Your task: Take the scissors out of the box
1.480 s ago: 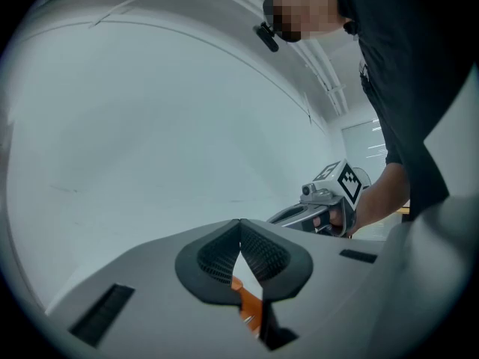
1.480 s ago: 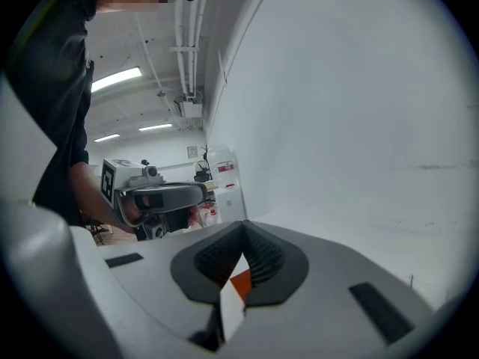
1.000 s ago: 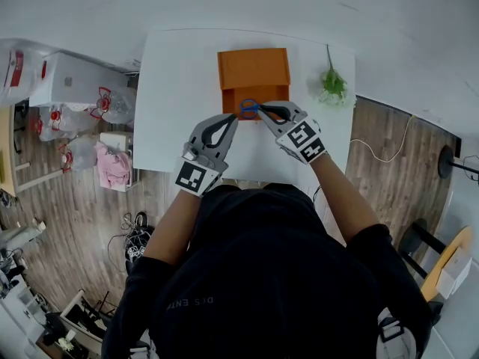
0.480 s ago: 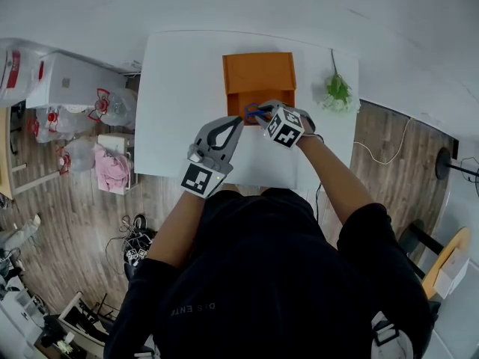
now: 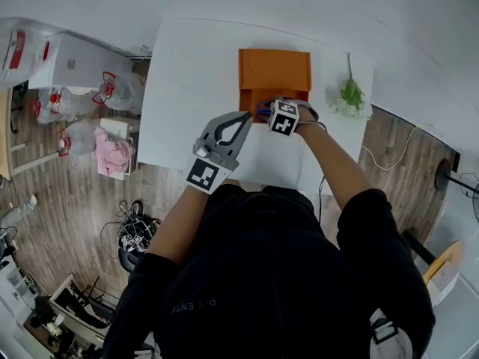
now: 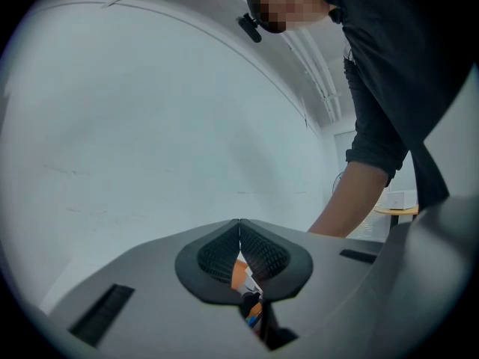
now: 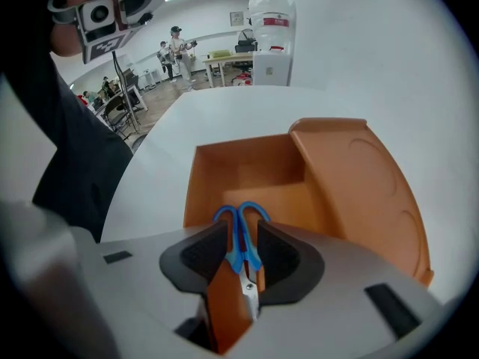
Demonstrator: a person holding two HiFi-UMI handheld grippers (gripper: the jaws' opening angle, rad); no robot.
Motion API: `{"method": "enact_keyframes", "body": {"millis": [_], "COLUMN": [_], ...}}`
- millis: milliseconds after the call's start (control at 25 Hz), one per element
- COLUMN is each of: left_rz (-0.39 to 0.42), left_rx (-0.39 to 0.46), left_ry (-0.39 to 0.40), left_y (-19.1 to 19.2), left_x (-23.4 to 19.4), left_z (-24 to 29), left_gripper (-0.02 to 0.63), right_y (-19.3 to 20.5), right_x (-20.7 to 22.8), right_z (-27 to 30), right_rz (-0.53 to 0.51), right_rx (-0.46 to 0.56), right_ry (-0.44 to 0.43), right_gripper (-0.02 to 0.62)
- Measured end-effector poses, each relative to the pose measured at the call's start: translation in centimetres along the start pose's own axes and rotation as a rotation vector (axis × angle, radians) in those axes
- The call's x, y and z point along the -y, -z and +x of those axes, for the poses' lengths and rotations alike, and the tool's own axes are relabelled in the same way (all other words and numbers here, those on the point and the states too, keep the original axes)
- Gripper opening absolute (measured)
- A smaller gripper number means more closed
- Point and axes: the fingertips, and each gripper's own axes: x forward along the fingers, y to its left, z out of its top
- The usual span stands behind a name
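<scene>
Over the near wall of the open orange plastic box (image 7: 243, 172) on the white table (image 5: 187, 73), my right gripper's (image 7: 242, 234) jaws are opening around the blue-handled scissors (image 7: 241, 249); my left gripper (image 6: 239, 226) hangs alongside, jaws closed on nothing.

Pale lettering across the back of the person's black shirt (image 5: 191, 304), well behind the fingers (image 5: 246, 117) in the head view, reads roughly "ENTE"; the rest is unclear.
</scene>
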Motion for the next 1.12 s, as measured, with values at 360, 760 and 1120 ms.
{"method": "enact_keyframes", "body": {"millis": [360, 760, 1120], "left_rz": [-0.026, -0.008, 0.001], "left_rx": [0.000, 0.003, 0.006], "left_ry": [-0.029, -0.034, -0.033], "left_y": [0.2, 0.0, -0.3], "left_x": [-1.1, -1.5, -0.8], "left_z": [-0.7, -1.2, -1.4], "left_gripper": [0.020, 0.020, 0.020], "right_y": [0.6, 0.2, -0.5], "right_x": [-0.4, -0.3, 0.2], "right_z": [2.1, 1.6, -0.4], "right_rz": [-0.047, -0.019, 0.016], "right_rx": [-0.075, -0.021, 0.062], "right_ry": [-0.024, 0.006, 0.055], "right_gripper": [0.123, 0.092, 0.091]}}
